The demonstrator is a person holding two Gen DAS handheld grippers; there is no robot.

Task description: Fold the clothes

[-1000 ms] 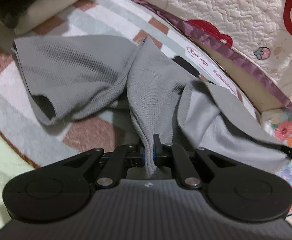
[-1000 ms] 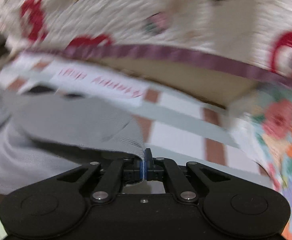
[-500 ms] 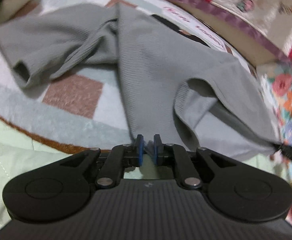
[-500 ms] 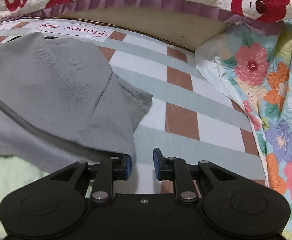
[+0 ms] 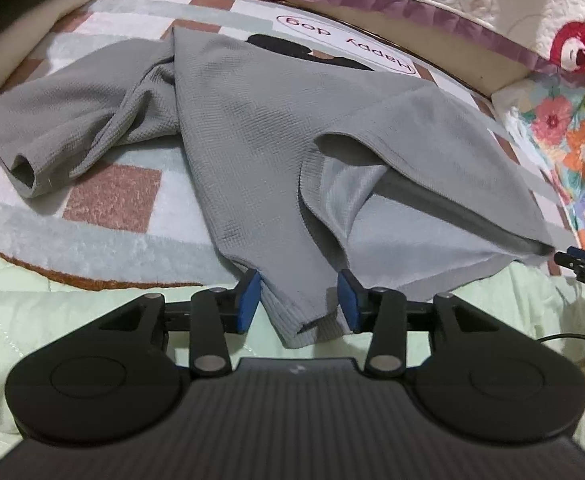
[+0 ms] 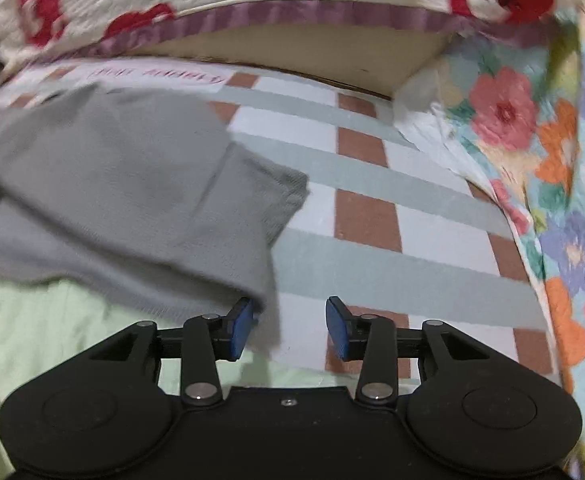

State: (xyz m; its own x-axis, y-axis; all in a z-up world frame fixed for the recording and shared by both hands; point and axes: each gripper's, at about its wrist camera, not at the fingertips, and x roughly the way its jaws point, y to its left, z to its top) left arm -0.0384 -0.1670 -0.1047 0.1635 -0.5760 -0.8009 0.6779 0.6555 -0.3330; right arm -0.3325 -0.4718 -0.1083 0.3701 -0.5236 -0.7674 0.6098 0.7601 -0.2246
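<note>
**Grey top laid out on mat, both grippers open at its near hem**

The grey knit top (image 5: 252,132) lies spread on the checked mat (image 5: 112,196), near hem spilling onto the pale green sheet (image 5: 72,304). It is not flat: one sleeve (image 5: 64,120) is bunched out to the left, and the right side is lifted in a loose flap showing the lighter inside.

Left gripper (image 5: 298,300): jaws spread wide, a corner of hem lying loose between them, not pinched. Right gripper (image 6: 286,328): jaws spread too, nothing between them, the garment's right corner just beside its left pad.

Step in hand, as a judgement: lay-out and smoothing, no neat fold visible. The next move likely calls for flattening the raised right flap and straightening the sleeve before any fold; each needs a fresh pinch on an edge.

View differences: the left wrist view shows the whole garment, sleeve, "Happy dog" print (image 5: 348,44) and the right gripper's tip at the far right edge. The right wrist view, motion-blurred, shows only the right corner, bare mat beyond and the floral quilt (image 6: 552,160).
</note>
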